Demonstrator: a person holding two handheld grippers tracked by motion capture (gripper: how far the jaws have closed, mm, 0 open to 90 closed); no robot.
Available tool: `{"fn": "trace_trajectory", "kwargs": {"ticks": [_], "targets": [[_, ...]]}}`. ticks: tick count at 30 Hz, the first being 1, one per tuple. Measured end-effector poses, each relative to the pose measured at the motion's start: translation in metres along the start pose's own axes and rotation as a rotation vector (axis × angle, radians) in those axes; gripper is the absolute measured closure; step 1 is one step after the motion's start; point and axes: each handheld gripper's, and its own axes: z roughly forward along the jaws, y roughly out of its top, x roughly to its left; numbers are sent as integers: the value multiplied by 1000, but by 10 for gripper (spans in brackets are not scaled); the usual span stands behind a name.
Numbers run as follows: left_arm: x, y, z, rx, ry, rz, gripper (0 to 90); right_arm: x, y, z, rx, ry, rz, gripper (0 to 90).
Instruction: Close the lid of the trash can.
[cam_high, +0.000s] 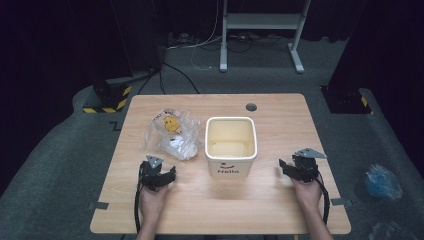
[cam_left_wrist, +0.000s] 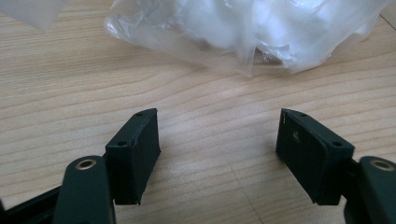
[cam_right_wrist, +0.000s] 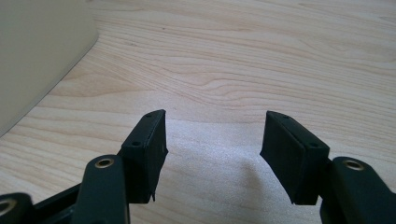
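Observation:
A cream square bin (cam_high: 231, 145) with a "Hello" print stands in the middle of the wooden table (cam_high: 280, 200). Left of it lies a crumpled clear plastic bag (cam_high: 172, 132) with a yellow print. My left gripper (cam_high: 159, 176) rests on the table just in front of the bag, open, with bare wood between its jaws; the bag (cam_left_wrist: 243, 32) lies a short way ahead of my left gripper (cam_left_wrist: 218, 140). My right gripper (cam_high: 291, 169) sits right of the bin, open and holding nothing. In the right gripper view my right gripper (cam_right_wrist: 212, 140) points over bare wood, with the bin wall (cam_right_wrist: 32, 56) at the left.
A round cable hole (cam_high: 251, 107) sits near the table's far edge. A crumpled blue bag (cam_high: 382, 182) lies on the grey floor to the right. A white stand frame (cam_high: 262, 30) and black-yellow striped bases (cam_high: 107, 97) stand beyond the table.

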Motion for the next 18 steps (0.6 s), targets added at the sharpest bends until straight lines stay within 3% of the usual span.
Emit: {"fn": "trace_trajectory", "kwargs": {"ticks": [18], "targets": [[0,0,0,-1,-1,-2,301,3,-5,13,40,-23,-8,394]]}}
